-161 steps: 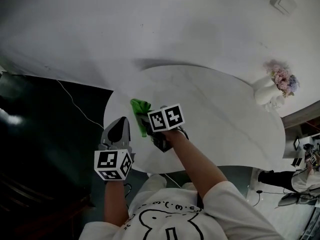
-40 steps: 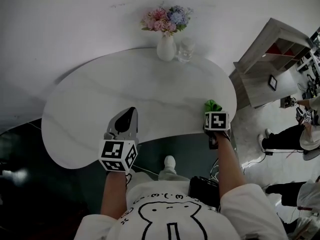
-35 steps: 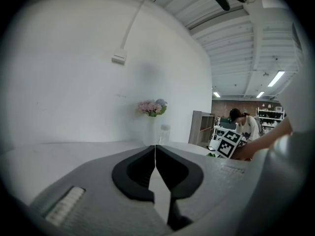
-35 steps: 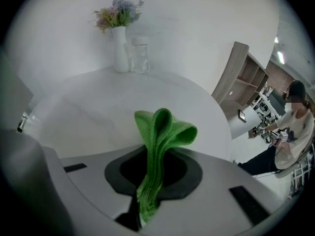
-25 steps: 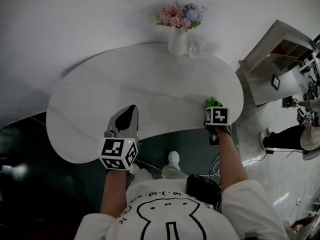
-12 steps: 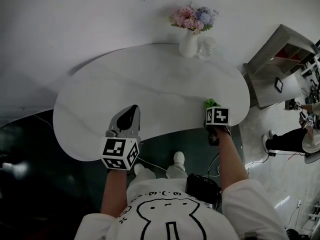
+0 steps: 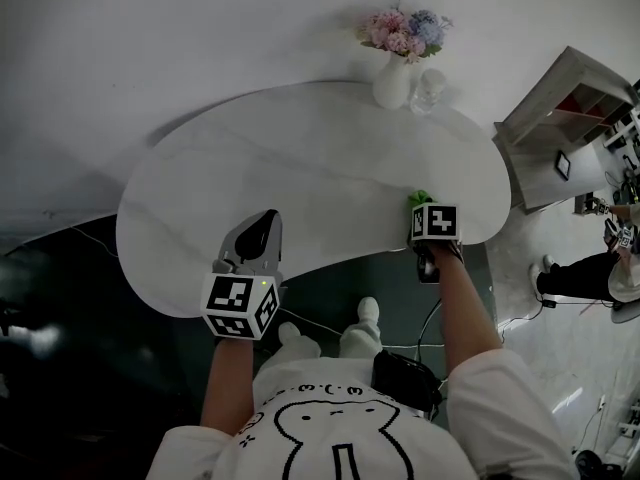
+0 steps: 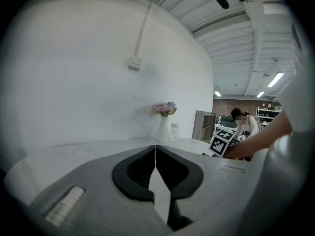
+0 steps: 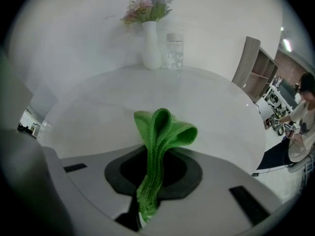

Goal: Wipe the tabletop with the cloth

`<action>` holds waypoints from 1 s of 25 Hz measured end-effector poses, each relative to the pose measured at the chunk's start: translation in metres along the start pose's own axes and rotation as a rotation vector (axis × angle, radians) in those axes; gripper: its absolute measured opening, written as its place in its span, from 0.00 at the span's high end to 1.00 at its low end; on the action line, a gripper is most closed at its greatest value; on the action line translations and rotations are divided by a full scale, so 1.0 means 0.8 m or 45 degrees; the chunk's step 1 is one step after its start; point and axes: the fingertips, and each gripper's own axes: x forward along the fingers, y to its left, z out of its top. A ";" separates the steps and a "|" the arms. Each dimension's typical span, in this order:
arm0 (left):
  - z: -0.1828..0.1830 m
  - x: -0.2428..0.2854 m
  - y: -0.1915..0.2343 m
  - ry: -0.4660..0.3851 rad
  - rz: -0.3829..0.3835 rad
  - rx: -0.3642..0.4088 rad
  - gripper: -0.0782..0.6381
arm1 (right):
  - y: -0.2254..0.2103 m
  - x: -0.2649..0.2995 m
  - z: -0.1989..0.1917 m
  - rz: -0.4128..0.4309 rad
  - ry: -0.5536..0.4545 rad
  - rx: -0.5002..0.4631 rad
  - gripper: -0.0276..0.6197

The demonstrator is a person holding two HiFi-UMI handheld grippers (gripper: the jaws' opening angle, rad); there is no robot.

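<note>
- Green cloth (image 9: 160,132) is pinched in my right claw (image 9: 153,178): the jaws are closed on its lower folds, and the rest stands up out of them in a loose loop.
- Seen from my head, the cloth sits at about 4 o'clock on the white surface (image 7: 300,168), just inside the near edge. The claw's marker cube (image 7: 435,222) is right behind it, at its 6 o'clock.
- Whether the cloth presses on the surface or hangs just over it, I cannot tell.
- My left claw (image 8: 155,156) is closed, its dark pads (image 8: 130,173) meeting along a straight seam at the tips.
- It hovers at roughly 7 o'clock on the surface, over the near edge, pointing toward 12 o'clock and well apart from the right claw.
- White vase (image 7: 392,88) with pink and blue flowers (image 7: 405,30) stands upright at 1 o'clock on the surface, by the far rim. A clear glass jar (image 7: 428,88) stands just beside it, at its 3 o'clock.
- The surface is rounded and bean-shaped, with faint grey veins, and sits against a white wall (image 7: 150,48).
- Off the surface at 2 o'clock stands a wooden shelf unit (image 7: 565,108). A person (image 7: 600,268) shows at 3 o'clock, too small for me to make out more.
- Both my arms reach forward from a white shirt (image 7: 340,438) with a dark outline drawn on it.
</note>
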 end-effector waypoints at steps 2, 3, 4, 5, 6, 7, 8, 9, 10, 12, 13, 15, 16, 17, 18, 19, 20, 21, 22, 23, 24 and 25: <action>-0.001 -0.005 0.005 0.002 -0.009 0.005 0.87 | 0.014 0.002 0.000 0.013 0.002 -0.010 0.89; -0.002 -0.007 0.008 0.003 -0.012 0.006 0.87 | 0.021 0.002 0.001 0.013 0.001 -0.017 0.89; -0.003 -0.010 0.012 0.004 -0.014 0.007 0.87 | 0.026 0.003 0.001 0.009 0.000 -0.025 0.89; -0.004 -0.012 0.015 0.006 -0.016 0.007 0.87 | 0.031 0.003 0.001 0.003 -0.002 -0.033 0.89; -0.005 -0.015 0.018 0.007 -0.017 0.007 0.87 | 0.035 0.003 0.001 -0.002 -0.003 -0.038 0.89; -0.006 -0.017 0.022 0.009 -0.017 0.007 0.87 | 0.039 0.003 0.001 -0.005 -0.004 -0.040 0.89; -0.007 -0.020 0.025 0.010 -0.018 0.006 0.87 | 0.044 0.003 0.001 -0.005 -0.005 -0.040 0.89; -0.009 -0.022 0.029 0.012 -0.018 0.006 0.87 | 0.048 0.004 0.001 -0.003 -0.006 -0.038 0.89; -0.011 -0.025 0.033 0.014 -0.019 0.007 0.87 | 0.053 0.004 0.000 0.000 -0.009 -0.034 0.89; -0.014 -0.031 0.041 0.018 -0.021 0.008 0.87 | 0.063 0.005 0.000 0.001 -0.015 -0.029 0.89; -0.015 -0.033 0.045 0.019 -0.022 0.010 0.87 | 0.068 0.005 0.000 0.000 -0.019 -0.028 0.89; -0.018 -0.039 0.053 0.021 -0.024 0.012 0.87 | 0.078 0.006 0.001 -0.002 -0.029 -0.026 0.89; -0.019 -0.042 0.057 0.022 -0.023 0.013 0.87 | 0.083 0.006 0.001 -0.002 -0.034 -0.021 0.89; -0.021 -0.045 0.061 0.023 -0.022 0.013 0.87 | 0.088 0.006 0.001 0.001 -0.038 -0.015 0.89; -0.023 -0.048 0.065 0.024 -0.020 0.013 0.87 | 0.094 0.006 0.001 0.006 -0.041 -0.008 0.89; -0.024 -0.051 0.070 0.024 -0.017 0.012 0.87 | 0.099 0.007 0.001 0.010 -0.043 -0.003 0.89; -0.025 -0.054 0.074 0.024 -0.014 0.011 0.87 | 0.104 0.007 0.002 0.011 -0.045 -0.002 0.89; -0.026 -0.056 0.078 0.023 -0.011 0.009 0.87 | 0.109 0.007 0.002 0.010 -0.048 -0.004 0.89; -0.027 -0.059 0.082 0.022 -0.009 0.008 0.87 | 0.113 0.008 0.001 0.008 -0.050 -0.007 0.89; -0.028 -0.061 0.085 0.021 -0.007 0.006 0.87 | 0.117 0.008 0.001 0.007 -0.053 -0.009 0.89; -0.029 -0.064 0.089 0.019 -0.006 0.005 0.87 | 0.120 0.009 0.001 0.008 -0.056 -0.007 0.89; -0.029 -0.066 0.091 0.018 -0.004 0.005 0.87 | 0.124 0.009 0.002 0.011 -0.060 -0.004 0.89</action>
